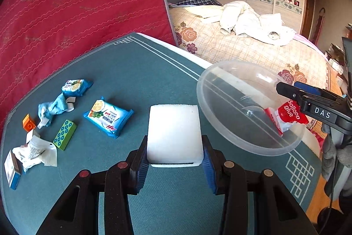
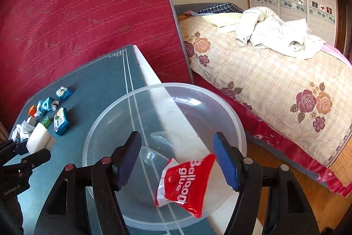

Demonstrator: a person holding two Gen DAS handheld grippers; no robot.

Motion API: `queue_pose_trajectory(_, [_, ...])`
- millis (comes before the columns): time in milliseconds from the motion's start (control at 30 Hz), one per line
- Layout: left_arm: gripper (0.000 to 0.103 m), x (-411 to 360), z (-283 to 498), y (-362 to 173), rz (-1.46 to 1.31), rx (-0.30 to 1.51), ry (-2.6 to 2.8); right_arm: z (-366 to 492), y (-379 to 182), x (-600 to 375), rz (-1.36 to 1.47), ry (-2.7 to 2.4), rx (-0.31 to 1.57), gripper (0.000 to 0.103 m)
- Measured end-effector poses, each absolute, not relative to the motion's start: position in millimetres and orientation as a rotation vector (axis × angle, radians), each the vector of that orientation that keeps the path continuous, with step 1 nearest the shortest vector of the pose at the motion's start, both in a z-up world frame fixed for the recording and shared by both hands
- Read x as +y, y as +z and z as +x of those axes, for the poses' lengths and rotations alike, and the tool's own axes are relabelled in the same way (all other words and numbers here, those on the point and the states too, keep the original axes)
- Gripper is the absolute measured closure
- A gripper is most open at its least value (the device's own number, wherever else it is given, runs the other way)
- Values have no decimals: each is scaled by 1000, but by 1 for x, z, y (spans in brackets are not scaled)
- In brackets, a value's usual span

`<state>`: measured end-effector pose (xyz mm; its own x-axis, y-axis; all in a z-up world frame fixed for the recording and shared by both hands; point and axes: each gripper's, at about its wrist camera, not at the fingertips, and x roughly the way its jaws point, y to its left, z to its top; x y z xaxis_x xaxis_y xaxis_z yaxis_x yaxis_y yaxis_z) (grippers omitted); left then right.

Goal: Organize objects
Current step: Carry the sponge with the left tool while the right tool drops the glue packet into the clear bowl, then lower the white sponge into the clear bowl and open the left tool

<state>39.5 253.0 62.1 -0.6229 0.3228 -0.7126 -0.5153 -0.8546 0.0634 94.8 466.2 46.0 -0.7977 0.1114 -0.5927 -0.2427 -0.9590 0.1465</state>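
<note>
Clear round plastic bowl (image 2: 231,116), rim smooth

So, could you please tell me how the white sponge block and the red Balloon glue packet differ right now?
The white sponge block is clamped in the left gripper; the Balloon glue packet sits loose between the open right gripper's fingers. The block is plain and boxy and over the table; the packet is printed, flat and in the clear bowl.

Your left tongs (image 1: 175,165) cover the near lower edge of the white sponge (image 1: 175,136) where the pads meet it. Your right tongs (image 1: 286,89) are cut off by the picture's right edge there, and they hide part of the red packet (image 1: 288,117). Left of your left tongs, the print on the small box (image 1: 12,171) and the crumpled white wrapper (image 1: 35,154) is too small to read. The clear bowl (image 2: 99,124) runs behind your right tongs (image 2: 177,161).
</note>
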Motion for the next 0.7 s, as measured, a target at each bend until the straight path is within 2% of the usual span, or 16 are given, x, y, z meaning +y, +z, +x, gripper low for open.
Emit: queue_pose_trajectory(700, [54, 336, 47, 56, -952, 398, 2230, 109, 50, 495, -841, 2728, 474, 34])
